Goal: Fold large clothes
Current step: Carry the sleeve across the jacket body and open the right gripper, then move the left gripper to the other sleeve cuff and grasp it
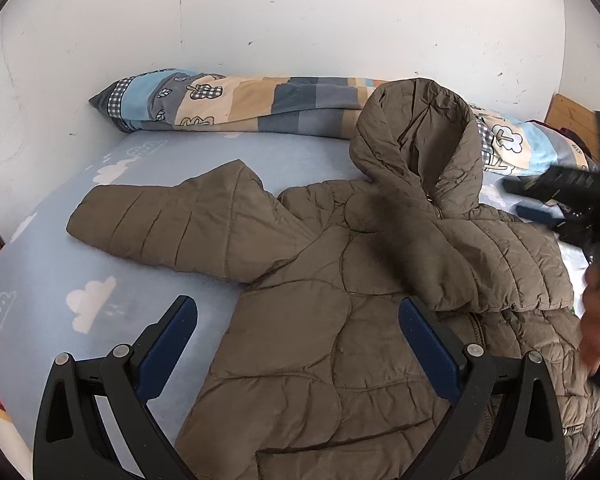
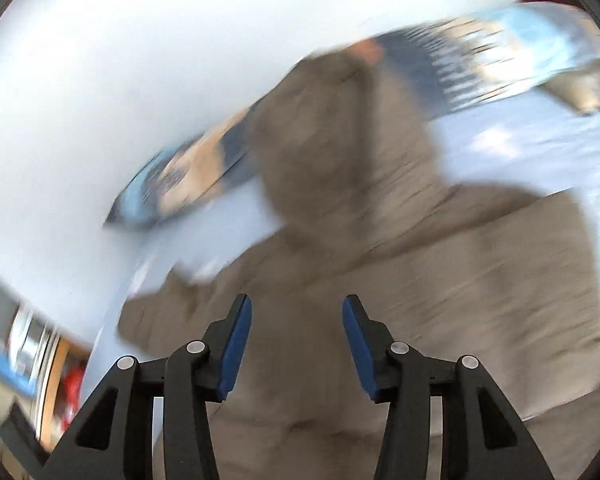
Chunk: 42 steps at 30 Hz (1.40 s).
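Your jacket (image 1: 340,280) lies spread on the bed (image 1: 52,280), olive-brown, quilted, w/ one sleeve (image 1: 172,224) stretched out toward the bed's left side. The hood (image 1: 420,152) stands up at the far end, leaning against the rolled quilt (image 1: 240,104) that runs along the wall (image 1: 300,12). The bed sheet is pale blue w/ white clouds.

Your left tool (image 1: 298,328) hovers over the jacket's lower body, jaws wide, nothing between them; one pad is over the sheet, the other over the jacket. You can't tell from this view whether the tips touch the fabric.

Your right tool (image 2: 297,340) shows blurred in its own view, jaws apart at roughly half width, nothing gripped between the blue pads. It points at the jacket's body, w/ the hood beyond. In the left view you see that right tool at the right edge, also blurred, above the jacket's right side near the quilt, w/ your hand (image 1: 598,320) on its handle.

Past the bed's left edge in the right view there's a wood frame and some red item, too blurred to ID.
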{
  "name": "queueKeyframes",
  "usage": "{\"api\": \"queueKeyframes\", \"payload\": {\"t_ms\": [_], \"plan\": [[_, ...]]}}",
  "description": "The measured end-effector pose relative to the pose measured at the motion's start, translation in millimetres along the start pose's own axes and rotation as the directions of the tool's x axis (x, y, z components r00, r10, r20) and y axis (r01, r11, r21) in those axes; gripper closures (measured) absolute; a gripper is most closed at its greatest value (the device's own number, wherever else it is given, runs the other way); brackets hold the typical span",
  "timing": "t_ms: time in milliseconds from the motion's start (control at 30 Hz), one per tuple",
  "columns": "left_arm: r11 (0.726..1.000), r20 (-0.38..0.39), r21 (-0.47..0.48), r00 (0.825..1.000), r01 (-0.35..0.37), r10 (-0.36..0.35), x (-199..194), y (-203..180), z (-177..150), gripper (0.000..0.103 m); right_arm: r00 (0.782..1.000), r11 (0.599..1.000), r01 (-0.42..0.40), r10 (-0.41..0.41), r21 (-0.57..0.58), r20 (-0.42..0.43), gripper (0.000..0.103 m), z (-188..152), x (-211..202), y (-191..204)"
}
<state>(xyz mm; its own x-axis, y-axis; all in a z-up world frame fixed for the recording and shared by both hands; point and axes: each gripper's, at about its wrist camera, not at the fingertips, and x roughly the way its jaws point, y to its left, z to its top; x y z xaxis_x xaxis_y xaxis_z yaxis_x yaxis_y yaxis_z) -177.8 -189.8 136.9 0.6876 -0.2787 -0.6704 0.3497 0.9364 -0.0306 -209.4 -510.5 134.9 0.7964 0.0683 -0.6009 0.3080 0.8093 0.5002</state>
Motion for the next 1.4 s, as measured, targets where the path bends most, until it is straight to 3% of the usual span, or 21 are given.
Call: {"api": "queueKeyframes", "payload": {"t_ms": [67, 200, 367, 500, 633, 733, 800, 900, 1000, 1067, 1100, 1200, 1400], "plan": [[1.0, -0.002, 0.011, 1.0, 0.001, -0.001, 0.7, -2.5, -0.9, 0.002, 0.985, 0.984, 0.171, -0.173, 0.057, 0.027, 0.052, 12.1, -11.1, -38.3], [1.0, -0.009, 0.016, 1.0, 0.005, -0.005, 3.3, -4.9, -1.5, 0.002, 0.925, 0.914, 0.38, -0.378, 0.144, -0.044, 0.052, 11.6, -6.9, -108.1], [1.0, -0.015, 0.024, 1.0, 0.007, -0.007, 6.6, -8.7, -1.1, 0.002, 0.886, 0.883, 0.441, -0.4, 0.159, -0.233, 0.056, -14.8, 33.4, -152.1], [0.999, -0.013, 0.035, 1.0, -0.002, 0.002, 7.5, -8.1, -0.7, 0.002, 0.84, 0.853, 0.52, -0.498, 0.055, -0.218, 0.056, -9.2, 34.1, -132.3], [1.0, -0.018, -0.011, 1.0, -0.007, 0.006, 7.2, 6.1, 3.4, 0.002, 0.875, 0.881, 0.471, -0.473, -0.04, -0.103, 0.056, -2.1, 16.9, -71.5], [0.999, -0.021, -0.047, 1.0, -0.017, 0.016, 6.5, 19.0, 6.8, 0.002, 0.917, 0.917, 0.375, -0.388, -0.133, -0.088, 0.056, -14.6, 17.5, -20.7], [0.997, -0.023, -0.065, 0.999, -0.027, 0.026, 6.4, 28.1, 8.4, 0.002, 0.937, 0.934, 0.302, -0.328, -0.193, -0.12, 0.056, -30.0, 31.7, 10.1], [0.995, -0.036, -0.096, 0.999, -0.041, 0.038, 7.9, 43.5, 10.2, 0.002, 0.932, 0.919, 0.267, -0.323, -0.291, -0.163, 0.056, -56.9, 55.3, 41.0], [0.991, -0.057, -0.127, 0.997, -0.05, 0.043, 11.5, 57.0, 12.0, 0.002, 0.883, 0.871, 0.304, -0.41, -0.386, -0.229, 0.055, -84.8, 88.3, 44.2], [0.988, -0.071, -0.145, 0.997, -0.054, 0.045, 14.0, 64.7, 12.5, 0.002, 0.873, 0.854, 0.321, -0.434, -0.409, -0.221, 0.055, -89.1, 88.5, 48.2], [0.986, -0.078, -0.156, 0.996, -0.055, 0.043, 15.0, 68.6, 13.2, 0.002, 0.878, 0.864, 0.313, -0.422, -0.395, -0.227, 0.055, -85.4, 81.5, 50.3], [0.979, -0.087, -0.195, 0.995, -0.055, 0.038, 15.5, 83.7, 16.6, 0.002, 0.919, 0.904, 0.26, -0.34, -0.341, -0.201, 0.055, -75.4, 47.6, 62.8], [0.952, -0.101, -0.299, 0.994, -0.057, 0.027, 13.6, 125.9, 26.8, 0.002, 0.959, 0.942, 0.23, -0.262, -0.245, -0.108, 0.049, -85.6, -44.3, 69.7]]}}
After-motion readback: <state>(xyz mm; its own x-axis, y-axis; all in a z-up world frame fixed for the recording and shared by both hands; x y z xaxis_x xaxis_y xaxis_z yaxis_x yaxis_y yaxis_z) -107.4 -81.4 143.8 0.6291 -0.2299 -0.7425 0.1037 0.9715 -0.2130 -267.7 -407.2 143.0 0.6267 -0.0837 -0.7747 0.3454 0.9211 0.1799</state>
